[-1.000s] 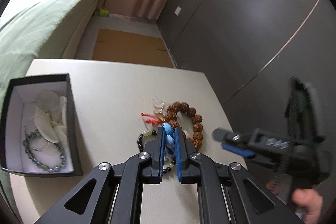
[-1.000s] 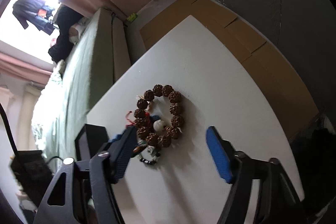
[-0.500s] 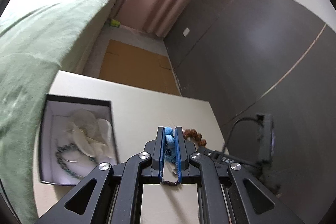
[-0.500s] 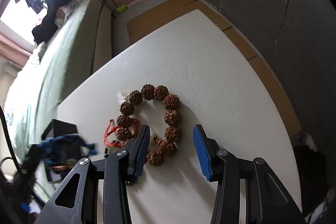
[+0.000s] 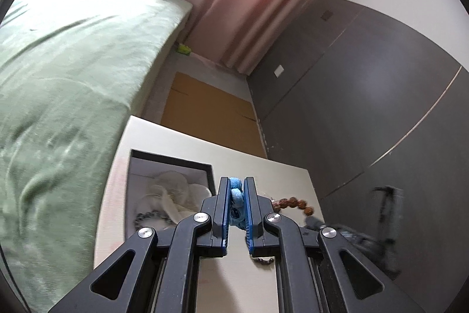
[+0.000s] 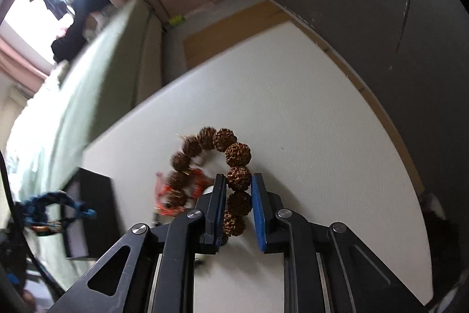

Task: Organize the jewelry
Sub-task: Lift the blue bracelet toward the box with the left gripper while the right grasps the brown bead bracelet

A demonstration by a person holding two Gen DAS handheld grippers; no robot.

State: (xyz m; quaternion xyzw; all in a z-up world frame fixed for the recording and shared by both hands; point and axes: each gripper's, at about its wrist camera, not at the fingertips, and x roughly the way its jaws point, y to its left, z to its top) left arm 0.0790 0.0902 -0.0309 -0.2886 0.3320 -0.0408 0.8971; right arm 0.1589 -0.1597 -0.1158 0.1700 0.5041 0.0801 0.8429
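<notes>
My left gripper [image 5: 236,181] is shut on a blue braided bracelet [image 5: 236,195], which it holds up beside the black box [image 5: 173,162]. In the right wrist view that blue bracelet [image 6: 49,207] hangs in the air at the left, near the box [image 6: 96,195]. A brown seed-bead bracelet [image 6: 222,140] lies on the white table [image 6: 307,107]. My right gripper [image 6: 239,178] points down at it, its jaws closing, and the blue pads press one bead on both sides. A red cord piece [image 6: 176,189] lies tangled against the brown beads.
The box's white lining holds pale shell pieces [image 5: 173,192] and a grey bead bracelet [image 5: 152,217]. A dark bead strand [image 5: 263,260] lies under my left gripper. A green bed [image 5: 73,63] runs along the table's left, cardboard [image 5: 205,113] lies on the floor beyond, and grey panels [image 5: 366,78] stand right.
My left gripper has risen off the table with the blue bracelet and swung toward the box. My right gripper's jaws have come together from wide apart onto the brown bead bracelet.
</notes>
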